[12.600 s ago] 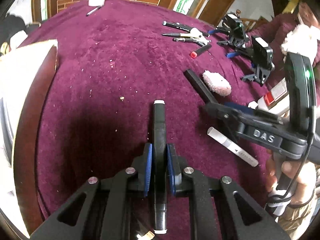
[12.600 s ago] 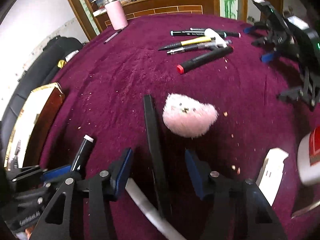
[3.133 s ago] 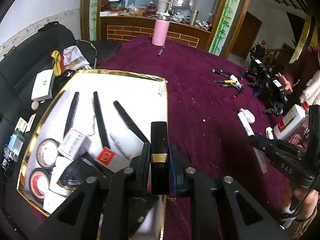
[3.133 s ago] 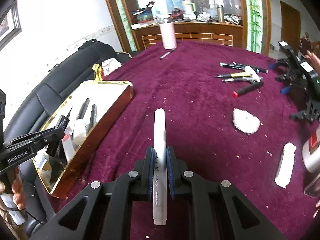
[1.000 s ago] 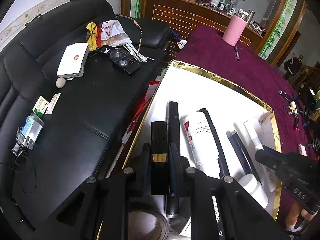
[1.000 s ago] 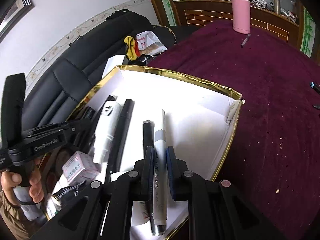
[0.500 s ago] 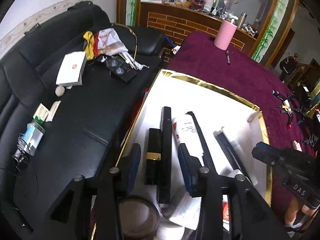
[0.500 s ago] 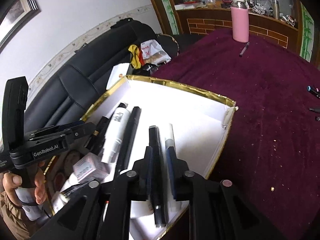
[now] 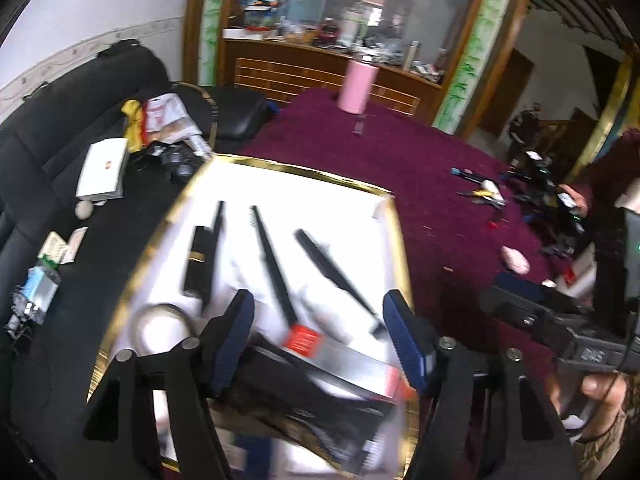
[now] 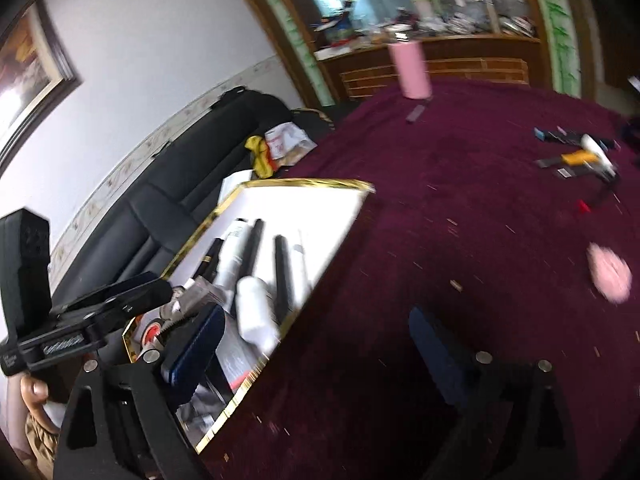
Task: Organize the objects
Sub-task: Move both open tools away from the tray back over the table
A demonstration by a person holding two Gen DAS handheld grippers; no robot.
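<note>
Both tools have just spread their jaws: left gripper (image 9: 318, 334) and right gripper (image 10: 316, 344) stand released, empty. Black gold-banded tube (image 9: 196, 258) and white pen (image 10: 301, 264) lie in gold-rimmed white tray (image 9: 304, 172), left of frame.

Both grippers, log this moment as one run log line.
left gripper: open, jaws just opened, empty | right gripper: open, jaws just opened, empty | box: holds pens, tubes | table: pens, pink puff left

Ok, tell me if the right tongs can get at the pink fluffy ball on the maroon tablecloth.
Probably yes: the right tongs are open and empty, and only bare maroon tablecloth lies between them and the pink fluffy ball, which sits alone off to their right.
</note>
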